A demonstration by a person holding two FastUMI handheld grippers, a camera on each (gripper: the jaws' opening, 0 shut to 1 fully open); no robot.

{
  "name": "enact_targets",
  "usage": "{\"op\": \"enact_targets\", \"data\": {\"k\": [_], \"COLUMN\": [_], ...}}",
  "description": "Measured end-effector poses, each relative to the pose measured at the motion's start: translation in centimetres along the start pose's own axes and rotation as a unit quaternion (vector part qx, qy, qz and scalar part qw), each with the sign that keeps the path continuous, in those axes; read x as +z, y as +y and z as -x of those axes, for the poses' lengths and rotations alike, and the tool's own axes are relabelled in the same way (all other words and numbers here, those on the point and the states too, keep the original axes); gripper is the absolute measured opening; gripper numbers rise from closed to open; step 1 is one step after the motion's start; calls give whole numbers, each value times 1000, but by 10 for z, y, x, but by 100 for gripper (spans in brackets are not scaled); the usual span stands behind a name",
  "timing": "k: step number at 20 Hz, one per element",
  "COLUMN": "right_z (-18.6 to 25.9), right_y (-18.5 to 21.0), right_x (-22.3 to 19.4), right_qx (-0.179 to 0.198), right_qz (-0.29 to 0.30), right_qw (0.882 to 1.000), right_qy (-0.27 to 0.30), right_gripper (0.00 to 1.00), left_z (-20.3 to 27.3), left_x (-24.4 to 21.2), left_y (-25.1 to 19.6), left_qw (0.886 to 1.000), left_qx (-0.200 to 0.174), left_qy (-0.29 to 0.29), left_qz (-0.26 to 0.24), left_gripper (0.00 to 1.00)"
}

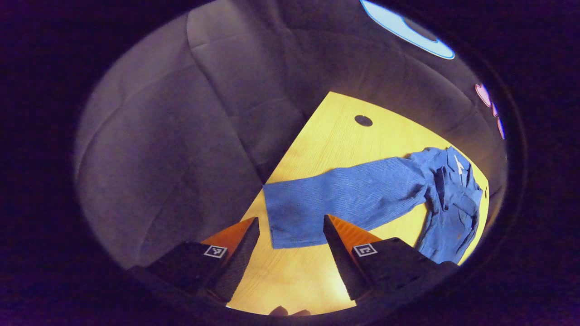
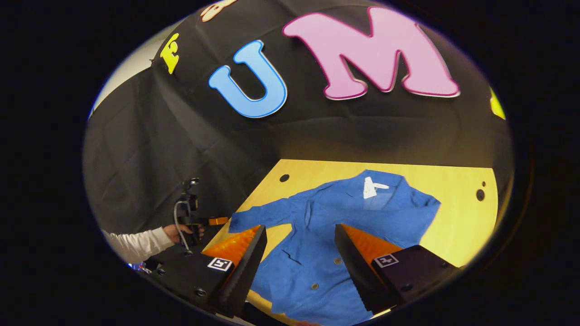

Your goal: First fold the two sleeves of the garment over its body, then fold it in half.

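A blue button-up garment lies face up on the yellow wooden table, its collar with a white tag towards the far edge. One sleeve stretches out flat towards the table's side, and its cuff lies just ahead of my left gripper, which is open and hovers above it. My right gripper is open over the garment's lower body, with nothing between its fingers. In the right gripper view, the left gripper sits by the sleeve's end, held by a hand.
Black cloth walls stand close behind the table. Small round holes mark the tabletop. The table's edge runs beside the outstretched sleeve. A person's white sleeve reaches in from the left.
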State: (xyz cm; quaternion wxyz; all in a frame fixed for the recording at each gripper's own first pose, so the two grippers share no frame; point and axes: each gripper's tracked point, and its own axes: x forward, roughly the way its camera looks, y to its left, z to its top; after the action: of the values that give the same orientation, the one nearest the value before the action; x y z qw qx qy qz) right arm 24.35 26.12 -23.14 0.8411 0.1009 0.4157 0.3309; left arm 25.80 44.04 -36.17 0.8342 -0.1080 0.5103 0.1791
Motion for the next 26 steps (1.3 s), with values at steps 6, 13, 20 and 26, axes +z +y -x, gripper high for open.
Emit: {"op": "enact_targets", "data": {"k": [6, 13, 20, 26], "right_z": [61, 66, 74, 77], "right_y": [-5, 25, 16, -9], "right_x": [-45, -51, -62, -58], "right_qx": [-51, -29, -36, -36], "right_qz": [-54, -88, -79, -86], "right_qw": [997, 996, 996, 996], "right_qy": [11, 18, 28, 15], "right_gripper": [96, 97, 97, 97], "left_z": [-49, -52, -50, -7], "left_x": [-18, -10, 1, 41], "left_y": [-4, -3, -14, -45], "left_qw": [993, 993, 994, 997], "left_qx": [-33, -26, -16, -38], "left_qy": [105, 115, 112, 30], "left_qz": [35, -8, -15, -62], "left_gripper": [83, 83, 0, 0]}}
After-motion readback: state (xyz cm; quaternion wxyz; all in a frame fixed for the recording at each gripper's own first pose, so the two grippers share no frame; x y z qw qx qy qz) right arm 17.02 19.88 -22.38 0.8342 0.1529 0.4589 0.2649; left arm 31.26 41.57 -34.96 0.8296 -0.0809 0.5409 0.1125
